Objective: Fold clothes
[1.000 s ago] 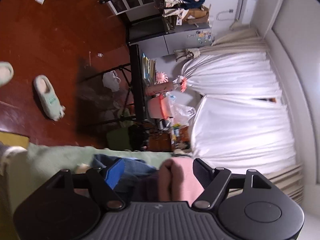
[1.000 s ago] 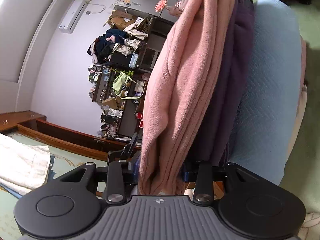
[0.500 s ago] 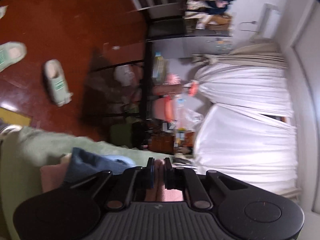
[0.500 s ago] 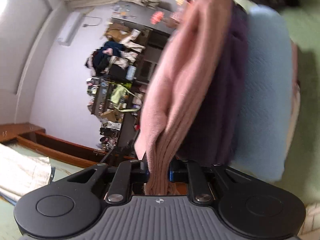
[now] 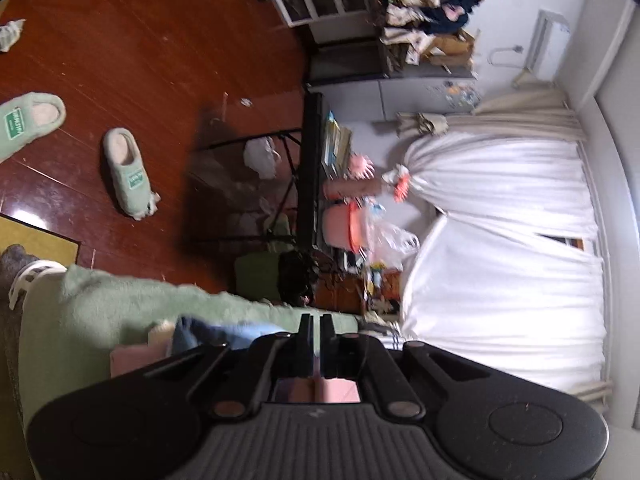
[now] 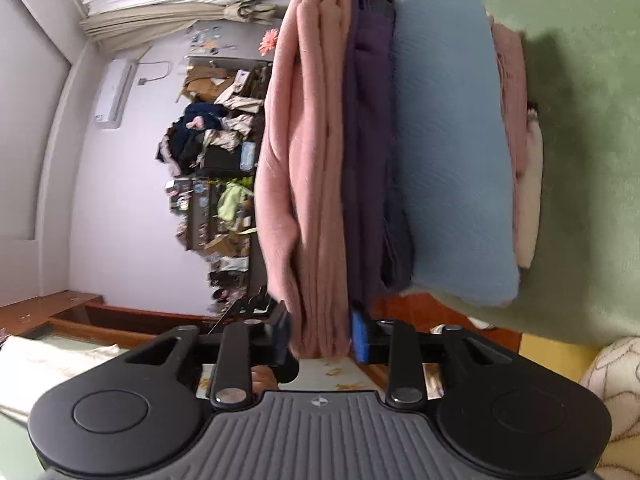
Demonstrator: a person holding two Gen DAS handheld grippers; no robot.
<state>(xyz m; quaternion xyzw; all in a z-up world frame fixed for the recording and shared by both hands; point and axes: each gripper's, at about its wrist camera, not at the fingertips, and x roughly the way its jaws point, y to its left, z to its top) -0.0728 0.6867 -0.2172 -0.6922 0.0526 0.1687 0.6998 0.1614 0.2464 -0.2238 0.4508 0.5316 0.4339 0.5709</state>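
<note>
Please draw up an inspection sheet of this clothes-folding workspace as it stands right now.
Surface: green fleecy cover, carrying the pile.
Job's things: folded stack of pink garment, purple garment, light blue garment, then more pink and cream layers.
Clutter: two green slippers and paper scraps on the red wood floor.
Grippers: right gripper jaws opening, pink garment's end between them; left gripper jaws opening, narrow gap, pink cloth visible behind the fingers.
Cables: nothing seen near the work.
Surroundings: white curtains, crowded shelves, wall air conditioner.
</note>
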